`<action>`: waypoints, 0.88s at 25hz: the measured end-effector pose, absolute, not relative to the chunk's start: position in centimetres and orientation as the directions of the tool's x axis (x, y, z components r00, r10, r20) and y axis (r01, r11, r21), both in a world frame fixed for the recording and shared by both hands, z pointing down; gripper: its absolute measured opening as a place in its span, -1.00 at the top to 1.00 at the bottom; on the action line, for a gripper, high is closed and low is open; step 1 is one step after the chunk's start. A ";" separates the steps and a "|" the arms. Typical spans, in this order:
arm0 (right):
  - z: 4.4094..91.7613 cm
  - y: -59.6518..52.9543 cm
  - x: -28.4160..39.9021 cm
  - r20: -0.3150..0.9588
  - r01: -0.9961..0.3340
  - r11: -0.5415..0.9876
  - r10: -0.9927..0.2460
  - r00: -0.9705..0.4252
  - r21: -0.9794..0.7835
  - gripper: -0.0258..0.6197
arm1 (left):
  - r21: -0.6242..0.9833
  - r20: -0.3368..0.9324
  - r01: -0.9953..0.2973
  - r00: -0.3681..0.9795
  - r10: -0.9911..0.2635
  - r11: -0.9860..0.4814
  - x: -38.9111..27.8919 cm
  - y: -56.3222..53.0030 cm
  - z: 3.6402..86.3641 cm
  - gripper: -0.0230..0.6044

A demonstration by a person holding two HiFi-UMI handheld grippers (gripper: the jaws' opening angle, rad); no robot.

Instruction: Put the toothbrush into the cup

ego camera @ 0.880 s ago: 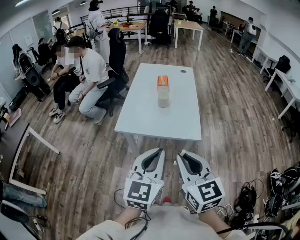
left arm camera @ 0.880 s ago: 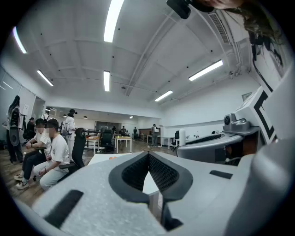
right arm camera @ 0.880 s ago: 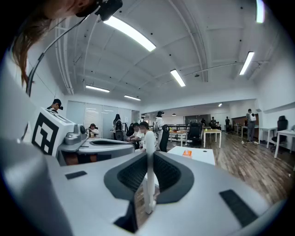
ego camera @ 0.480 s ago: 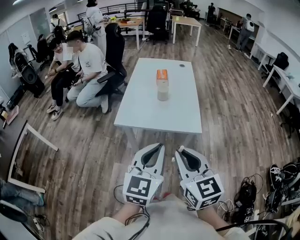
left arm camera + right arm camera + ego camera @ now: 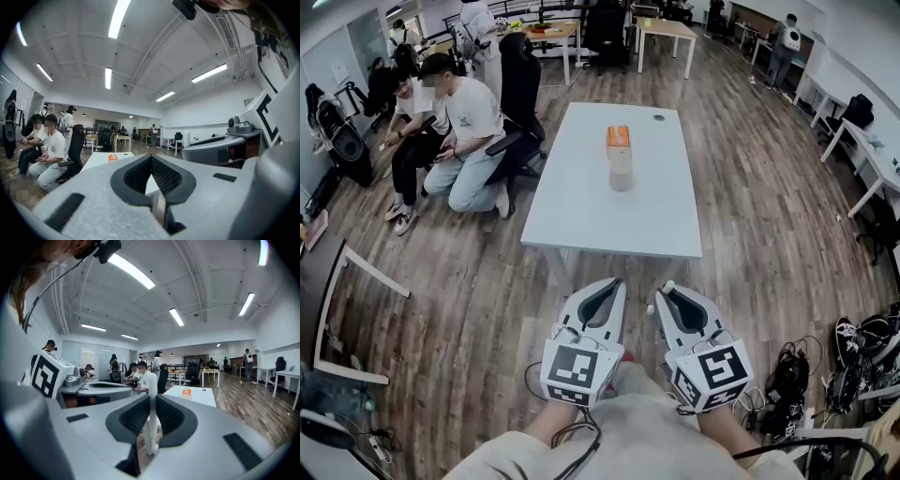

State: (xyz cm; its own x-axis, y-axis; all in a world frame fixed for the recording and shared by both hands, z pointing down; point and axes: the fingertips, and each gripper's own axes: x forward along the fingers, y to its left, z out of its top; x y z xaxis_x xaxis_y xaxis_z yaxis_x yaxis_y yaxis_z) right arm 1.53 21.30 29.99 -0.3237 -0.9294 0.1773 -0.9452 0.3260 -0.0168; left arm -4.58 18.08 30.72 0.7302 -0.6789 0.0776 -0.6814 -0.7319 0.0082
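A pale cup (image 5: 621,173) stands upright in the middle of the white table (image 5: 581,225), just in front of an orange box (image 5: 619,139). Both grippers are held close to the body, well short of the table's near edge. My right gripper (image 5: 662,292) is shut on a white toothbrush (image 5: 151,425), which stands upright between the pads; its tip (image 5: 664,285) pokes out past the jaws. My left gripper (image 5: 613,285) is shut with nothing in it, its pads (image 5: 161,174) meeting at the tip. In the right gripper view the orange box (image 5: 186,391) shows but the cup does not.
People sit on chairs (image 5: 459,112) left of the table. A black office chair (image 5: 517,84) stands by its far left corner. Wooden floor (image 5: 487,309) lies between me and the table. Cables and bags (image 5: 853,366) lie at the right; other desks (image 5: 661,28) stand far back.
The table has drawn slightly nearer and the view has tilted a little. Both grippers stay side by side near the body, the right one still holding the toothbrush.
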 end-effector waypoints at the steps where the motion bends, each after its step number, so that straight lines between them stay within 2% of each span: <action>1: 30.0 20.8 1.8 0.175 -0.946 0.324 -0.931 -0.321 -0.009 0.76 | 0.010 0.082 -0.680 0.731 -0.678 -0.733 -4.4 17.6 31.0 0.90; 6: 30.5 16.8 2.1 0.158 -0.938 0.345 -0.929 -0.335 0.036 0.76 | 0.001 0.110 -0.691 0.718 -0.687 -0.723 -4.1 13.3 32.2 0.90; 22: 32.0 -1.0 6.2 0.165 -0.903 0.429 -0.890 -0.425 -0.010 0.76 | 0.005 0.162 -0.762 0.640 -0.751 -0.648 -0.8 -3.8 33.4 0.90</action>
